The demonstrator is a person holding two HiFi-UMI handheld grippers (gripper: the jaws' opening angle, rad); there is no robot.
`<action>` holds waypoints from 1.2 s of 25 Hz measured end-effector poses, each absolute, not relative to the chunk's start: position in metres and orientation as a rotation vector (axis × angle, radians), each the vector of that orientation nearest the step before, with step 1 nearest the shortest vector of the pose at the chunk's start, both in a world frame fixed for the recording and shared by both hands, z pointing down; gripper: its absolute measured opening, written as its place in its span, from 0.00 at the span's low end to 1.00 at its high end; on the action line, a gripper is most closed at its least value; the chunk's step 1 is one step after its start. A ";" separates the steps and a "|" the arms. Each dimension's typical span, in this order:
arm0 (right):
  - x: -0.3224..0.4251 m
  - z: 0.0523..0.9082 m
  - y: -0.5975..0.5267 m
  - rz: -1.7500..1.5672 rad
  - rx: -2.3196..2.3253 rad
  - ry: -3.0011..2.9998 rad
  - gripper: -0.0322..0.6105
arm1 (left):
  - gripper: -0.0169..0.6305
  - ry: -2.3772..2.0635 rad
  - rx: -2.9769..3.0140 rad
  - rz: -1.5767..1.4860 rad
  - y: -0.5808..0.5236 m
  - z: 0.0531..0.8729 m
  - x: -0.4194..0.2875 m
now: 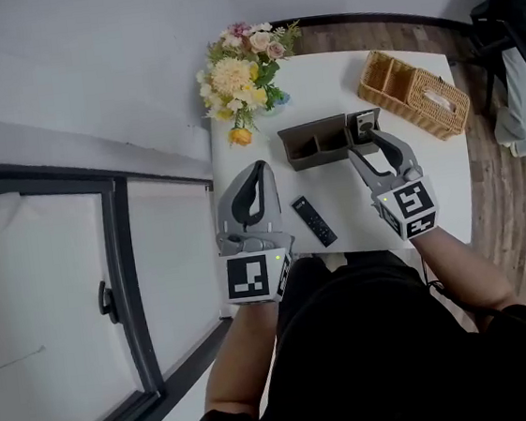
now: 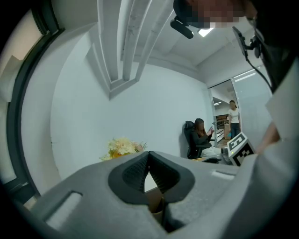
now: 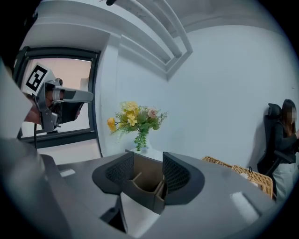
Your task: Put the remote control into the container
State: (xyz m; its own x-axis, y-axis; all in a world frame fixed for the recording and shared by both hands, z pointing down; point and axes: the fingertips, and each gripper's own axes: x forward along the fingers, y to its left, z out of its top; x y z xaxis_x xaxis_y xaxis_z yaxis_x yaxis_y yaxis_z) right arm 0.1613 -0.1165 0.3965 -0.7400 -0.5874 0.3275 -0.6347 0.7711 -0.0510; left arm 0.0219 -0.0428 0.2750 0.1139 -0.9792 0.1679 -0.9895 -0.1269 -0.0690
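Observation:
A black remote control lies on the white table near its front edge, between my two grippers. Behind it stands the brown divided container. My left gripper hovers to the left of the remote, its fingertips pressed together on nothing; in its own view the left gripper shows the pads meeting at the tip. My right gripper reaches the container's right end with its jaws apart. In its own view the right gripper frames the container in the gap. I cannot tell whether the pads touch it.
A vase of flowers stands at the table's back left. A wicker basket sits at the back right. A dark window frame runs along the left. A person in a chair sits beyond the table.

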 end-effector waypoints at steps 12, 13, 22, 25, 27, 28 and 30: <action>0.095 0.433 -0.046 0.292 0.859 -2.585 0.35 | 0.03 -2.011 2.265 0.262 0.009 0.303 -0.054; 0.090 0.436 -0.041 0.298 0.861 -2.575 0.35 | 0.03 -2.002 2.260 0.258 0.013 0.307 -0.061; 0.058 0.469 0.000 0.342 0.883 -2.452 0.35 | 0.03 -1.901 2.299 0.215 0.034 0.333 -0.108; 0.048 0.478 0.008 0.364 0.908 -2.422 0.35 | 0.03 -1.879 2.320 0.191 0.037 0.338 -0.121; 0.043 0.485 0.016 0.382 0.910 -2.396 0.35 | 0.03 -1.852 2.335 0.188 0.041 0.344 -0.126; 0.042 0.489 0.021 0.391 0.907 -2.381 0.35 | 0.03 -1.837 2.340 0.185 0.043 0.346 -0.127; 0.039 0.498 0.027 0.403 0.904 -2.353 0.35 | 0.03 -1.815 2.349 0.157 0.044 0.348 -0.129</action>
State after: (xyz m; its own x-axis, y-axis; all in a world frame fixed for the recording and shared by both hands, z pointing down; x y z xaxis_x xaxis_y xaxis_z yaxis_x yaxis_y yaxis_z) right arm 0.0393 0.0274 0.4982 -0.6020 -0.5102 0.6142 -0.6855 0.7247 -0.0699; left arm -0.1285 0.0439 0.3480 0.2544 -0.9491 0.1857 -0.9669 -0.2457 0.0690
